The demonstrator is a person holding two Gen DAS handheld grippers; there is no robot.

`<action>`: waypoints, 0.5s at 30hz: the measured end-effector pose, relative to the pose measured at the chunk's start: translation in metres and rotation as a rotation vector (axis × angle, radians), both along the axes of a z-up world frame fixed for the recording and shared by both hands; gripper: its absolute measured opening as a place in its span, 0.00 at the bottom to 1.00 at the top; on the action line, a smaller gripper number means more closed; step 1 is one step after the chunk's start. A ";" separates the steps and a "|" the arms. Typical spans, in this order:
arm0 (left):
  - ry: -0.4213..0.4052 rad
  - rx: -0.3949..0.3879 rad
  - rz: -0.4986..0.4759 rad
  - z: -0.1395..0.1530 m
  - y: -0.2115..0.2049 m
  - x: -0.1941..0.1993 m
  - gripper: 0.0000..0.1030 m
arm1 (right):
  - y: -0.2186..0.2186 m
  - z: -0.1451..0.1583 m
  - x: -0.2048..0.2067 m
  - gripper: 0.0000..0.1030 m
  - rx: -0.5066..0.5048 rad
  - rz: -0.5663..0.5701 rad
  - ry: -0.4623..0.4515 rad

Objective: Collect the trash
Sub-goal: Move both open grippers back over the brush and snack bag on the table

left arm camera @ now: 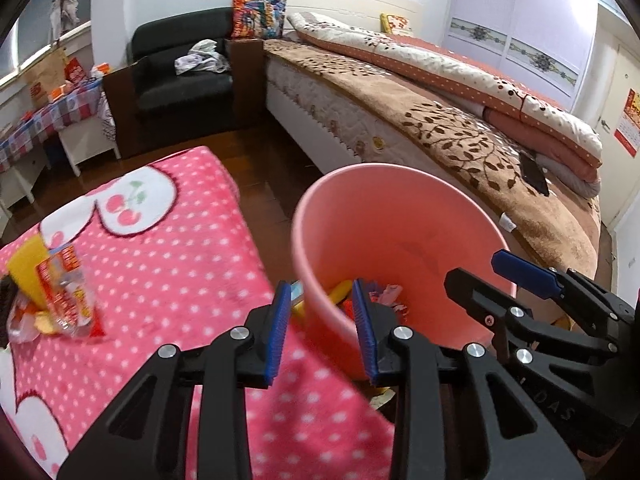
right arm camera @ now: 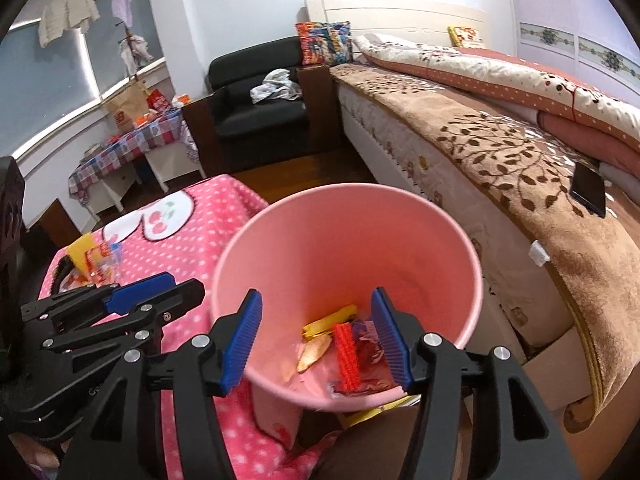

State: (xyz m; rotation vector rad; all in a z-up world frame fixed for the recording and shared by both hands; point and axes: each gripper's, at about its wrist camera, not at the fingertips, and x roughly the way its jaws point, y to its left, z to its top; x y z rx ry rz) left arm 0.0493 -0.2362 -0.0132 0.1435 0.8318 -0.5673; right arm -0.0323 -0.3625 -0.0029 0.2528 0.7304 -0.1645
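Both grippers hang with fingers apart, holding nothing: the right gripper (right arm camera: 318, 340) over the pink bin (right arm camera: 472, 280), the left gripper (left arm camera: 324, 330) straddling its rim. The remaining wrappers (left arm camera: 60, 300) lie left of the left fingers on the pink-blanketed tabletop (left arm camera: 180, 240). They look light, crinkly and slippery; pinch a bunched fold.

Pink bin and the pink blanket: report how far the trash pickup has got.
Done: several wrappers already lie at the bottom of the pink bin. In hand: nothing; the left gripper and right gripper are both open and empty, at the bin's mouth. Left: a pile of wrappers sits on the pink blanket.
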 end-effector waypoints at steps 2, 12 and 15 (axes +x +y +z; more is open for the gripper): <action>0.002 -0.002 0.017 0.002 0.011 -0.004 0.31 | 0.009 0.001 -0.001 0.55 -0.002 0.020 -0.001; -0.012 -0.008 0.098 0.011 0.065 -0.022 0.31 | 0.060 0.001 -0.006 0.55 0.024 0.155 -0.029; -0.014 -0.008 0.129 0.011 0.085 -0.028 0.31 | 0.077 0.001 -0.004 0.55 0.027 0.206 -0.035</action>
